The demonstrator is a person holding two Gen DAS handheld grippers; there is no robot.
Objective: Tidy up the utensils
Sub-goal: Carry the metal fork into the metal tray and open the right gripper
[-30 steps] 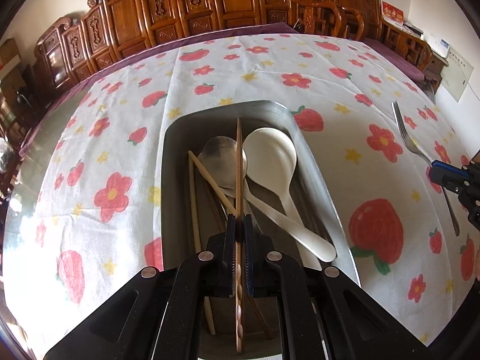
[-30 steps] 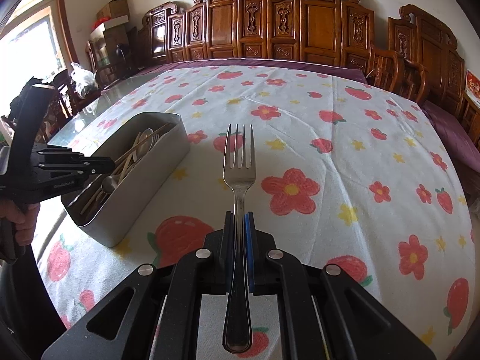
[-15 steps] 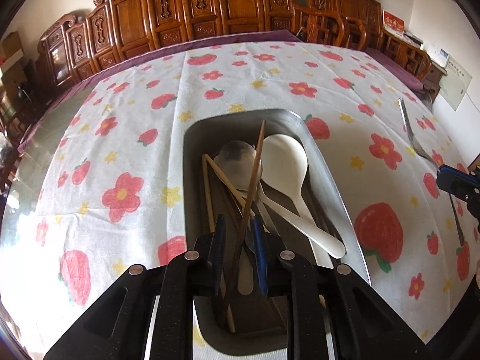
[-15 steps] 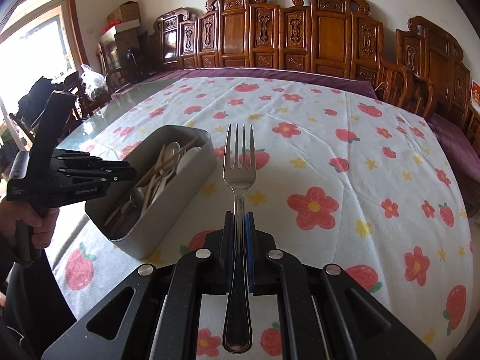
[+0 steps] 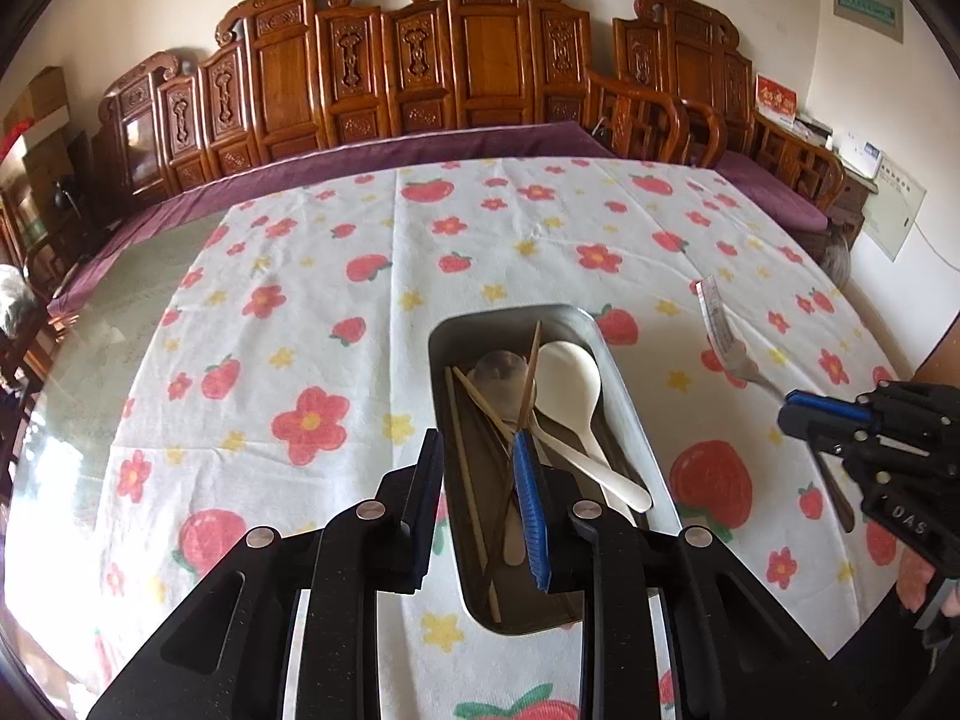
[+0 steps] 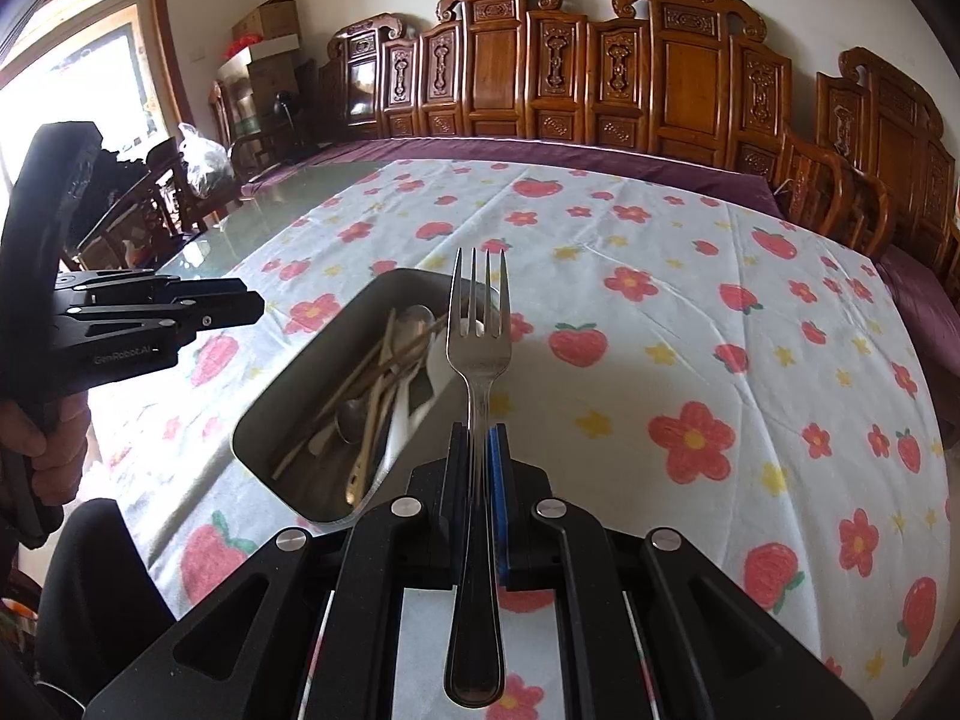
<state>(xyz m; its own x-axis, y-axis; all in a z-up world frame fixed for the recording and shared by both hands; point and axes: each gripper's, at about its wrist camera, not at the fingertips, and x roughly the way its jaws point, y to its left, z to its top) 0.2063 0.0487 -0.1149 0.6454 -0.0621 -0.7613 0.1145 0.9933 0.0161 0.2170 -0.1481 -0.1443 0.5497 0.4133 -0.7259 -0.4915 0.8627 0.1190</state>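
A metal tin (image 5: 624, 414) on the flowered cloth holds a white spoon (image 5: 570, 384), a metal spoon (image 5: 498, 372) and several wooden chopsticks (image 5: 465, 480). My left gripper (image 5: 475, 441) hovers above the tin's near end. Its jaws are opening and nothing is held between them. From the right wrist view it (image 6: 252, 306) hangs left of the tin (image 6: 282, 396). My right gripper (image 6: 477, 438) is shut on a steel fork (image 6: 480, 324), tines pointing forward over the tin's right rim. The left wrist view shows that fork (image 5: 723, 330) and the right gripper (image 5: 798, 414) to the tin's right.
The flowered tablecloth (image 5: 312, 324) covers a glass table whose bare edge (image 5: 102, 324) shows at the left. Carved wooden chairs (image 5: 480, 60) and a purple cushion (image 5: 372, 156) line the far side. A person's hand (image 6: 54, 450) grips the left tool's handle.
The left gripper let go of the chopstick, which now lies in the tin, then opened and rose. The right gripper carried the fork leftward and up, closer to the tin.
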